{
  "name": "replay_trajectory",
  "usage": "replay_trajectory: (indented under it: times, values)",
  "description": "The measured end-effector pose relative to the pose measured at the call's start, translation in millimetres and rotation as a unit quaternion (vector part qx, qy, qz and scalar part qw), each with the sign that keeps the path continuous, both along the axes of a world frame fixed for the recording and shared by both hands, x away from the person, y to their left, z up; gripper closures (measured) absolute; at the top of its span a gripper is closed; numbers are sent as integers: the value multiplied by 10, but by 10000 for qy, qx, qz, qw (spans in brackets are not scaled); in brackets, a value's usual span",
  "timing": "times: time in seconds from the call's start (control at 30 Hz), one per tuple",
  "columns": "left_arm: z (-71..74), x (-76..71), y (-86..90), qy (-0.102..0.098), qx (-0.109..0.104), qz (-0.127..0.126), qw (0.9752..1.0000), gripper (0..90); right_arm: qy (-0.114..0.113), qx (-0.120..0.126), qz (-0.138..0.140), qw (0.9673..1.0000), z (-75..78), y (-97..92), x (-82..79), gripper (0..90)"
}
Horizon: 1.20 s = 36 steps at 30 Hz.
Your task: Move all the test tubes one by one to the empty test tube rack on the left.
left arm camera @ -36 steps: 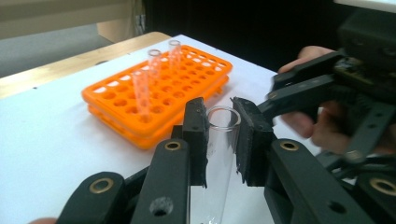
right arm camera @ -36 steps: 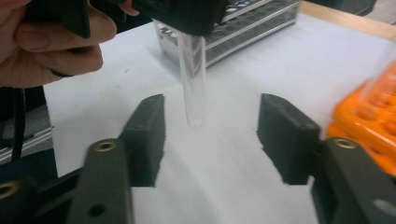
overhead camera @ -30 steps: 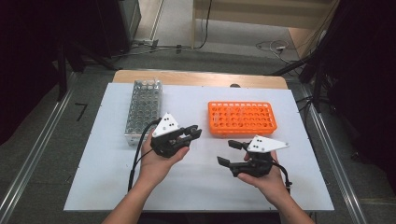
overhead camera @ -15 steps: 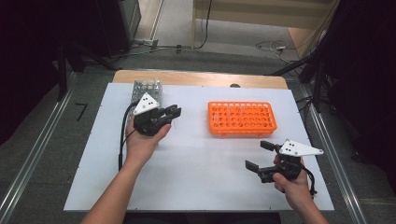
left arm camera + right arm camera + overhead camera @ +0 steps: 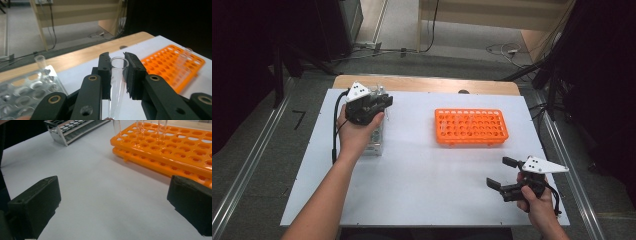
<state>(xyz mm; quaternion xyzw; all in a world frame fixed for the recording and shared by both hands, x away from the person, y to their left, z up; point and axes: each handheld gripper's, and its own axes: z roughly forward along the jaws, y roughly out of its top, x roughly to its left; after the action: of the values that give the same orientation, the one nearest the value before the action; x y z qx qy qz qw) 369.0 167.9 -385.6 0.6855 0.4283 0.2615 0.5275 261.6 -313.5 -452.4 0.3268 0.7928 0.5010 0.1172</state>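
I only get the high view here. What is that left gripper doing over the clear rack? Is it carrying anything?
Observer: Yes. The left gripper is shut on a clear test tube, open end up.
Operator: And the orange rack, is it bare?
Observer: No. The right gripper view shows a few clear tubes standing at the far side of the orange rack.
Operator: Does the right gripper hold one too?
Observer: No. The right gripper is open, with bare white table between its jaws.

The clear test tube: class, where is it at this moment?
In the left gripper view the clear test tube stands clamped between the left tool's jaws, above the clear rack, with the orange rack to the right.
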Motion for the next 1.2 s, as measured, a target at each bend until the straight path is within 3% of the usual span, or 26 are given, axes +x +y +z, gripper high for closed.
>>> replay_trajectory:
  times: [0.3, 0.93, 1.2]
  values:
    - [43, 325, 123, -52, 102, 393, 9992, 757, -29, 19, 5, 10000, -19, -18, -6, 0]
    - [-81, 860, 323, -33, -223, 1001, 9947, 757, -17, 106, -32, 9999, -29, -48, -6, 0]
    - [-170, 958, 249, -10, 55, 1150, 9934, 757, 12, 151, -57, 9999, -37, -86, -1, 0]
